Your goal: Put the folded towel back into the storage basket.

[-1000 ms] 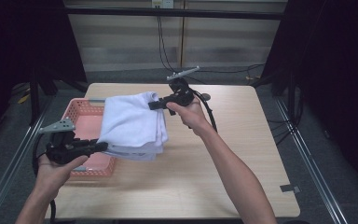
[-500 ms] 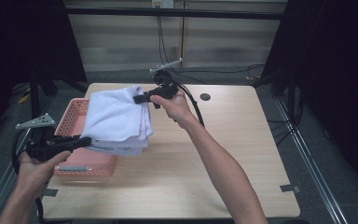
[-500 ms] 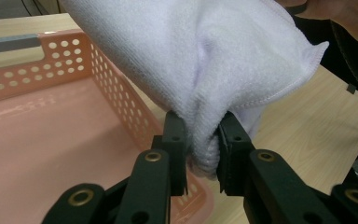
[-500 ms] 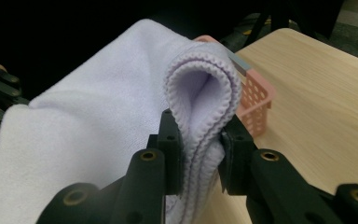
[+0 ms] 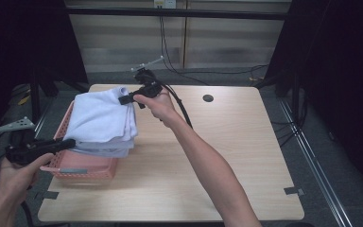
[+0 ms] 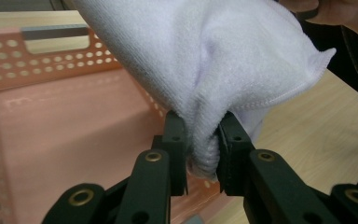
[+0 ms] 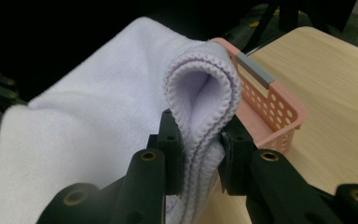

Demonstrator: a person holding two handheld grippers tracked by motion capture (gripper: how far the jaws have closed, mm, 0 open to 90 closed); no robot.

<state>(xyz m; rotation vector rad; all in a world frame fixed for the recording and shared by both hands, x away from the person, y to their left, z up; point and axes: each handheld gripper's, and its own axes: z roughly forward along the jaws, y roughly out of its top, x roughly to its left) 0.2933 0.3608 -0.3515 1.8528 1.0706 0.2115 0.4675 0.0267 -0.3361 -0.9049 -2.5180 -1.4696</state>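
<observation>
Now both claws, left claw [image 5: 68, 142] and right claw [image 5: 124, 100], hold the towel [image 5: 101, 120] stretched above the pink basket [image 5: 82, 166].

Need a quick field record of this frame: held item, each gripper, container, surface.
held item: white towel, folded, stretched between both grippers above the basket
left gripper: shut on a bunched towel edge
right gripper: shut on the folded towel edge
container: pink perforated basket, at the table's left edge, partly under the towel
surface: light wooden table
</observation>
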